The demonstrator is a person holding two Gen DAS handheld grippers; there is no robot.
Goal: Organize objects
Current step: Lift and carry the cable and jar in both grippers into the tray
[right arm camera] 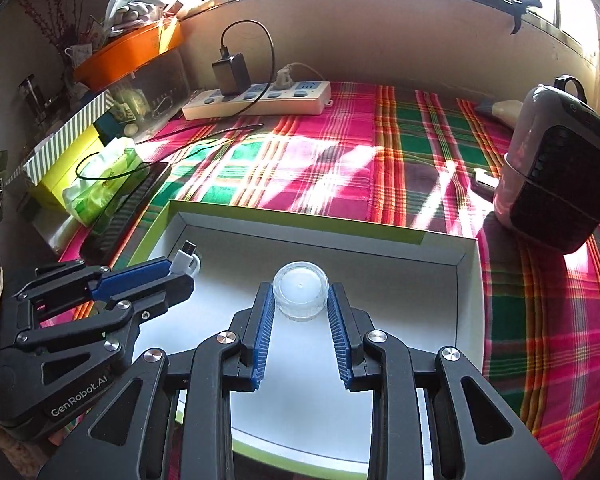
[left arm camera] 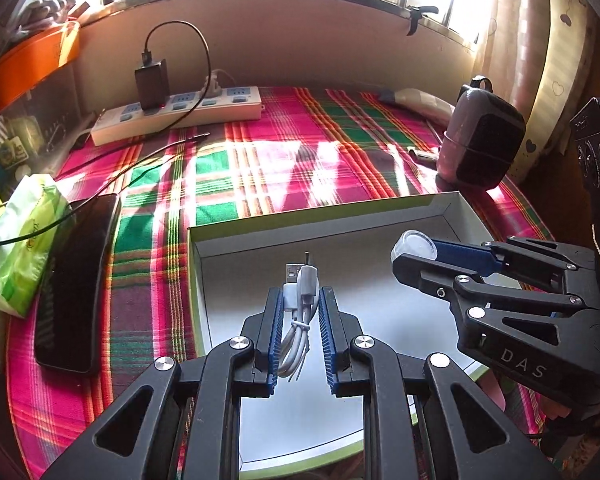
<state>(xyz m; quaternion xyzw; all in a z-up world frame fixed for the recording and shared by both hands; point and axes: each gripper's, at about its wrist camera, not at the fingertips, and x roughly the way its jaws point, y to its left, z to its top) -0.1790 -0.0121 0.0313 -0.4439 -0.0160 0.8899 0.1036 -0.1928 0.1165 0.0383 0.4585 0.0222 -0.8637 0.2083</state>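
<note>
A shallow white box with a green rim [left arm camera: 284, 222] [right arm camera: 300, 220] lies on the plaid cloth. My left gripper [left arm camera: 300, 300] is shut on a coiled white USB cable [left arm camera: 300, 300] and holds it over the box's left part; it shows in the right wrist view [right arm camera: 180, 270] with the cable's plug [right arm camera: 185, 260] sticking out. My right gripper [right arm camera: 300, 296] is shut on a small clear round jar with a white inside [right arm camera: 300, 294], over the box's middle. In the left wrist view the right gripper [left arm camera: 414, 250] holds the jar [left arm camera: 416, 242] at the right.
A white power strip [left arm camera: 180, 114] [right arm camera: 260, 102] with a black charger stands at the back. A black phone [left arm camera: 76, 280] and a green tissue pack [left arm camera: 20, 240] [right arm camera: 100, 188] lie left of the box. A dark speaker-like device [left arm camera: 480, 140] [right arm camera: 560, 180] stands at the right.
</note>
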